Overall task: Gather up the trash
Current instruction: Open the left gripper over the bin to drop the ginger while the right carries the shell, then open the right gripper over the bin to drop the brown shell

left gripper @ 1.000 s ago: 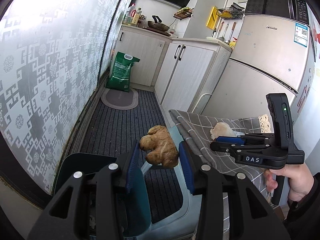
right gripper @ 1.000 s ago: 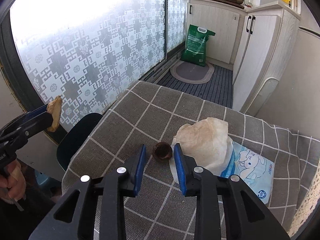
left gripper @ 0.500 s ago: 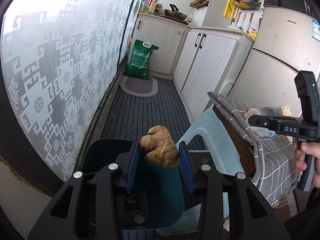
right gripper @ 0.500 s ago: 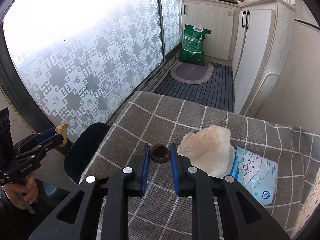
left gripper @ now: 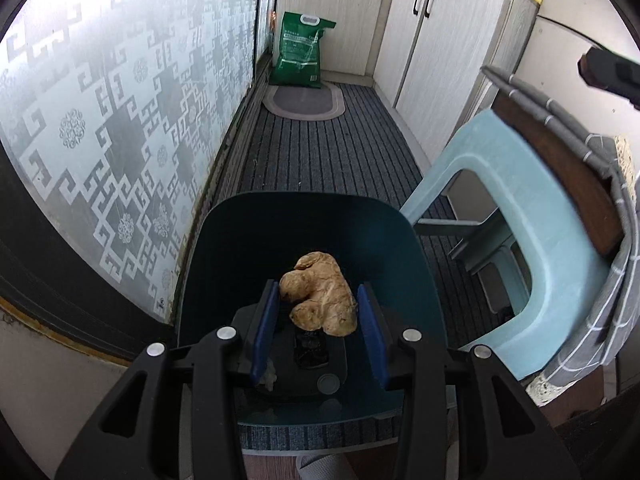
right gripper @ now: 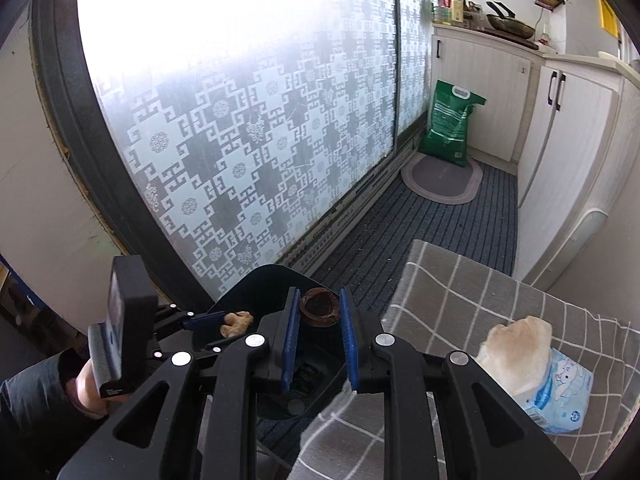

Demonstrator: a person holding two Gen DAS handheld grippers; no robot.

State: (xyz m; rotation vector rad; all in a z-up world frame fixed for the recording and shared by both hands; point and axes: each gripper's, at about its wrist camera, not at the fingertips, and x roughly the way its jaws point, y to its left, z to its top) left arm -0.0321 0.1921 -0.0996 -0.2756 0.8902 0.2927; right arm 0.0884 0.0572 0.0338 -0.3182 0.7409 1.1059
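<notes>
Two hand-held grippers hang over an open dark teal bin [left gripper: 248, 240] on a striped floor mat. The left gripper [left gripper: 318, 318] is clamped on a knobbly ginger root [left gripper: 320, 300], held above the bin's inside. The right gripper [right gripper: 319, 322], at about 3 o'clock from the left one, is clamped on a small brown shell-like cup [right gripper: 319, 307], also above the bin. At 4 o'clock from it, on a grey checked tablecloth [right gripper: 460, 280], a crumpled tissue [right gripper: 516, 340] lies on a blue tissue pack [right gripper: 560, 384].
</notes>
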